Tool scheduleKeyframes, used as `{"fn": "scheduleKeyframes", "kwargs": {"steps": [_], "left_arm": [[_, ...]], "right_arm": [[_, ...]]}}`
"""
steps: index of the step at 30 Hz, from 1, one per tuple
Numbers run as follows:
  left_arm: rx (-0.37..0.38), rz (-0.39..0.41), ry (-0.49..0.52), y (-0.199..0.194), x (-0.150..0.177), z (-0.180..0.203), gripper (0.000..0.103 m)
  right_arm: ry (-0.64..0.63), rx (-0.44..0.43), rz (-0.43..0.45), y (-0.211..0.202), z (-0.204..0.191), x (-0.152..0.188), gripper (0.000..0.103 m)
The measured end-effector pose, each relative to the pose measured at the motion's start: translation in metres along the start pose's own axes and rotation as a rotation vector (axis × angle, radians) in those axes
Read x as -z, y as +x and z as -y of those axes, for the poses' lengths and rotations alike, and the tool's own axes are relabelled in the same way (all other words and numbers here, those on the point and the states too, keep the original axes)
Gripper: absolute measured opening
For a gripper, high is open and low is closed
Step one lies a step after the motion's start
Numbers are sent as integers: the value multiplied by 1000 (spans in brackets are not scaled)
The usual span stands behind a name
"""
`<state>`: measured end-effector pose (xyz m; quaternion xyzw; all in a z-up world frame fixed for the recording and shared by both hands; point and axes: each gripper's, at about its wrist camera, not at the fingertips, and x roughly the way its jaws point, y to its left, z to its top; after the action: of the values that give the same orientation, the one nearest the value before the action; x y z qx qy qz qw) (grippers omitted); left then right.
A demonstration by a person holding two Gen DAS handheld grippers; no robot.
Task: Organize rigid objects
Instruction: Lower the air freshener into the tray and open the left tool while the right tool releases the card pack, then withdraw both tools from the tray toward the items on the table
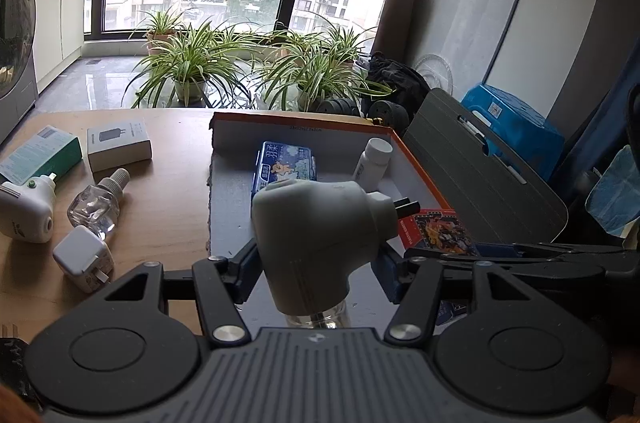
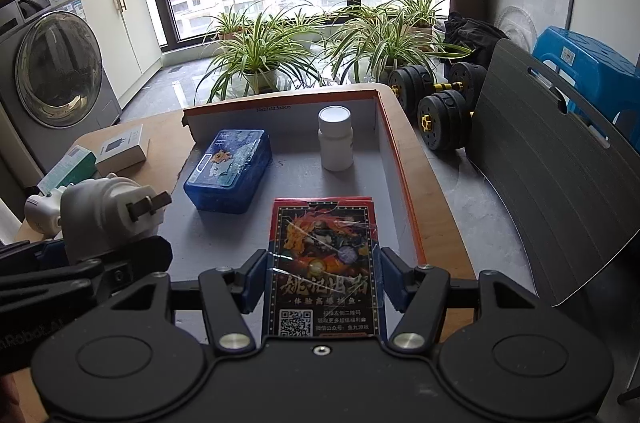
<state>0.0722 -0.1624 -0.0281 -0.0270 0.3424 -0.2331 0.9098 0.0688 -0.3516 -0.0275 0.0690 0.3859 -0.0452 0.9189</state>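
Note:
My left gripper (image 1: 316, 271) is shut on a grey plug-in vaporizer (image 1: 316, 223) with a clear bottle under it, held over the near left part of an orange-rimmed cardboard box (image 1: 300, 127). Its plug prongs point right. My right gripper (image 2: 324, 277) is shut on a red and black card pack (image 2: 324, 251), held over the box's near right part (image 2: 396, 159). Inside the box lie a blue case (image 2: 228, 175) and an upright white bottle (image 2: 335, 139). Whether the card pack touches the box floor is hidden.
Left of the box on the wooden table lie a white vaporizer (image 1: 26, 211), a clear refill bottle (image 1: 96, 207), a white charger cube (image 1: 82, 259), a white carton (image 1: 118, 143) and a green carton (image 1: 38, 153). Dumbbells (image 2: 440, 111) and a grey board (image 2: 540, 163) stand off the right edge.

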Motion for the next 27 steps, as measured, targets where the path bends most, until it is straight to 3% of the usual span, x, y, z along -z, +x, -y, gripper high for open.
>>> {"fn": "scheduleKeyframes", "kwargs": {"steps": [7, 11, 18, 27], "left_arm": [[12, -57, 0, 22, -11, -4, 65], [36, -30, -20, 23, -20, -9, 83], [-14, 8, -31, 3, -26, -13, 91], [-105, 30, -35, -35, -11, -25, 101]], "right_arm": [[24, -25, -20, 21, 7, -9, 72], [31, -29, 37, 16, 9, -14, 72], [23, -5, 89, -9, 7, -14, 78], [-20, -47, 75, -28, -22, 2, 83]]}}
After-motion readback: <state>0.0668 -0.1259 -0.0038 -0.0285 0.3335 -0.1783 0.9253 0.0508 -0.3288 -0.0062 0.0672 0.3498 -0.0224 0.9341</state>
